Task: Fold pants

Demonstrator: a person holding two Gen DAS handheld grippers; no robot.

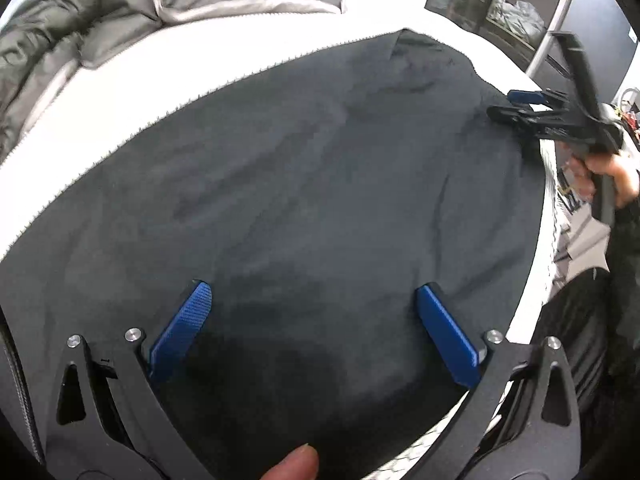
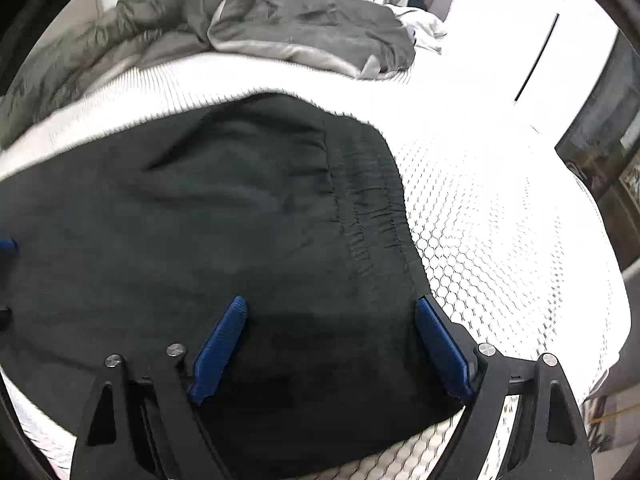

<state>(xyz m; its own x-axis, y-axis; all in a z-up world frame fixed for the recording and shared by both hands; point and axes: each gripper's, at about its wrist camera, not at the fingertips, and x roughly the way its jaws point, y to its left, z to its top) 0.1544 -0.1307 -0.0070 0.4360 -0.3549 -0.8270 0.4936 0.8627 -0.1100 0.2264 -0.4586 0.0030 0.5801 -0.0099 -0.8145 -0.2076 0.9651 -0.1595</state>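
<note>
Dark pants (image 1: 304,184) lie flat on the bed (image 2: 500,220), spread directly ahead of and beneath both grippers, waistband (image 2: 372,208) just right of the right gripper (image 2: 328,344), legs running toward the left gripper (image 1: 312,328); both jaws stand apart, empty.

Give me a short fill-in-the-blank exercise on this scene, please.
1. The pants lying on the mattress are ____ in colour.
2. Both the left claw and the right claw have their jaws ____.
3. The gray comforter is bunched at the ____ side of the mattress.

Missing words: black; open; far
</note>
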